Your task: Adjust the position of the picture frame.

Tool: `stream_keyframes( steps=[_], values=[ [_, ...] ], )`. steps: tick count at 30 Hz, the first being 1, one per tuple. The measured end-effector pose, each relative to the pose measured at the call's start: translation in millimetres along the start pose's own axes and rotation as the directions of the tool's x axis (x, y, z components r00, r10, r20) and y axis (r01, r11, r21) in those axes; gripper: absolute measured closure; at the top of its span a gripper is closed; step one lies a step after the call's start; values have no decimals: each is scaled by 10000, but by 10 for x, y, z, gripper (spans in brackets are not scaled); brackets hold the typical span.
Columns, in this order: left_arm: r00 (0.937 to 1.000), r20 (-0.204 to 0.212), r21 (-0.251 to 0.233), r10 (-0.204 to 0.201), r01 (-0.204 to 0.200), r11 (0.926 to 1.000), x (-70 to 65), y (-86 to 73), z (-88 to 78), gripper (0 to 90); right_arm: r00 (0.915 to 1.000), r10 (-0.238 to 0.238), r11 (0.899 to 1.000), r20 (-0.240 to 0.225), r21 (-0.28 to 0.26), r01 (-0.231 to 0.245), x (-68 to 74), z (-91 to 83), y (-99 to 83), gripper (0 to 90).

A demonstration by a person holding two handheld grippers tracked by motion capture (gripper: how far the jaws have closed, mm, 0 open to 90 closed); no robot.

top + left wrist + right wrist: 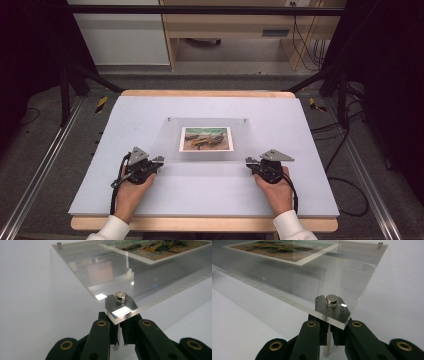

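Our left gripper (120, 336) has its fingers (100, 337) clamped on the metal standoff post (118, 342) under the near left corner of the clear acrylic frame (140, 282). Our right gripper (328, 337) has its fingers (359, 337) closed the same way on the post (327, 345) under the near right corner. A round metal cap (120, 295) sits on top of each corner just above the grip.

The frame lies in the middle of the desk (125, 200), its picture (206, 138) sandwiched flat inside, with our left gripper (141, 166) and right gripper (267, 166) at its near edge.

To do this well, we judge that both hands must move together and at one height, so the sheet neither twists nor slips off the thin posts. We should keep the grip low on the posts and clear of the acrylic edge.

The near corners overhang the fingers slightly. The two far corners, each with its own cap (380, 243), look unsupported by us. Bare desk lies on all sides of the frame, widest towards us.
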State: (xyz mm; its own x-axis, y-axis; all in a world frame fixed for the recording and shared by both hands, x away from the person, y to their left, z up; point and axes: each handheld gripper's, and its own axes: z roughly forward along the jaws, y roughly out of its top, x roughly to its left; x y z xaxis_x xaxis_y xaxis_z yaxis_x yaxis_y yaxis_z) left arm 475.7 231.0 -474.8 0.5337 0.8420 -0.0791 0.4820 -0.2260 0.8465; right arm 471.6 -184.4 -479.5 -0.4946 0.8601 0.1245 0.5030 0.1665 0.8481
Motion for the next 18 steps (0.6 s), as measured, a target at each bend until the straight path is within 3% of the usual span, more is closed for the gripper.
stream_keyframes(
  steps=[18],
  values=[
    [10000, 43, 42, -9, 9, 10000, -28, -2, -1, 833, 9998, 197, 9998, -91, 6, -197, -15, -35, -23, 843]
  ],
)
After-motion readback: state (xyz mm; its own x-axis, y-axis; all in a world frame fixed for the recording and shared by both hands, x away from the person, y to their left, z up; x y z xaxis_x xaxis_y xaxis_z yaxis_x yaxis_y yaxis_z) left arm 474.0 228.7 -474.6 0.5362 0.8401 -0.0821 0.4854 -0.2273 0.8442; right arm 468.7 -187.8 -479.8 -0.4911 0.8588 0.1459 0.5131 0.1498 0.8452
